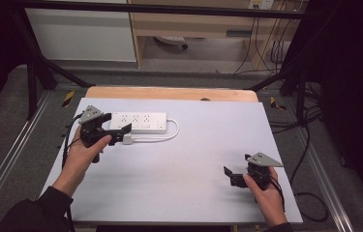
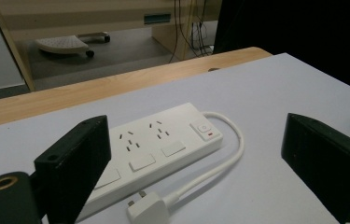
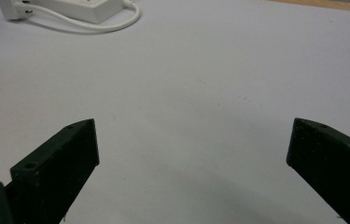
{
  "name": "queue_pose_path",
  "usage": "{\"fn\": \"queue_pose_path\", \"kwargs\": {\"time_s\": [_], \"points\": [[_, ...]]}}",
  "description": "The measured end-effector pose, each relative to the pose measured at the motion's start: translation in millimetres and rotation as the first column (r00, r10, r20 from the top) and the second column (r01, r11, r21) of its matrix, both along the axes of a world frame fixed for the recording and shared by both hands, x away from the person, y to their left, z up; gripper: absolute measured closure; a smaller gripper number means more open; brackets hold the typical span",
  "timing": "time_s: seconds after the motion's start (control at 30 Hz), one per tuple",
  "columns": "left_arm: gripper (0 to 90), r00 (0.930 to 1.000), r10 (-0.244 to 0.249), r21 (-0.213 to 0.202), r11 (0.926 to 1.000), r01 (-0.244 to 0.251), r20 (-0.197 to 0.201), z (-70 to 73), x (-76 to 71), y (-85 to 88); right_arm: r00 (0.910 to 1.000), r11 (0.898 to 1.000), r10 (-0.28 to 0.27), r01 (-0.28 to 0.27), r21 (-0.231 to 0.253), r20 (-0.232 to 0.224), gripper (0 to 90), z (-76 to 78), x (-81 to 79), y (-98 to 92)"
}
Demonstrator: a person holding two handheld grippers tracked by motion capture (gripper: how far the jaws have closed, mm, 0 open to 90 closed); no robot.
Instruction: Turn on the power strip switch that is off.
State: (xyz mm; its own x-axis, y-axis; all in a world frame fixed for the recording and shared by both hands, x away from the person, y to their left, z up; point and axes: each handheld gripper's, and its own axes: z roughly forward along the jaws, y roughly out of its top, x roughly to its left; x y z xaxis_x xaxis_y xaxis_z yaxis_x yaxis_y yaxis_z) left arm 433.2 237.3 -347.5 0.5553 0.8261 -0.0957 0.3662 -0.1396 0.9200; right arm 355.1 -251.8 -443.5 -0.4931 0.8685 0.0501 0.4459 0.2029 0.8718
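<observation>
The white power strip (image 1: 138, 122) lies near the far left corner of the tabletop (image 1: 189, 159), its cable looped back so the plug (image 1: 128, 139) rests just beside its near edge. The left gripper (image 1: 121, 131) hovers at the plug, jaws wide apart. The right gripper (image 1: 232, 170) waits near the near right corner, jaws also apart, holding nothing. Risk: the unrestrained strip may slide if the plug is pushed in, and the stiff cable could twist the plug off line.

I see a grey mat (image 1: 179, 159) across the frame's middle, over a wooden table (image 1: 169, 93) whose edge shows above it. At upper centre stands a wooden desk (image 1: 193, 24); black cables (image 1: 310, 145) trail at right.
</observation>
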Motion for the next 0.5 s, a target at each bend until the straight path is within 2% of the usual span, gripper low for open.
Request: {"fn": "queue_pose_path", "kwargs": {"time_s": [0.5], "points": [[9.0, 0.9999, 0.012, 0.012, 0.9999, -0.011, -0.007, -2.2, 15.8, -9.6, 1.0000, 1.000, -0.004, 0.004, 0.006, 0.005, 2.7, 1.4, -0.9, -0.3]]}}
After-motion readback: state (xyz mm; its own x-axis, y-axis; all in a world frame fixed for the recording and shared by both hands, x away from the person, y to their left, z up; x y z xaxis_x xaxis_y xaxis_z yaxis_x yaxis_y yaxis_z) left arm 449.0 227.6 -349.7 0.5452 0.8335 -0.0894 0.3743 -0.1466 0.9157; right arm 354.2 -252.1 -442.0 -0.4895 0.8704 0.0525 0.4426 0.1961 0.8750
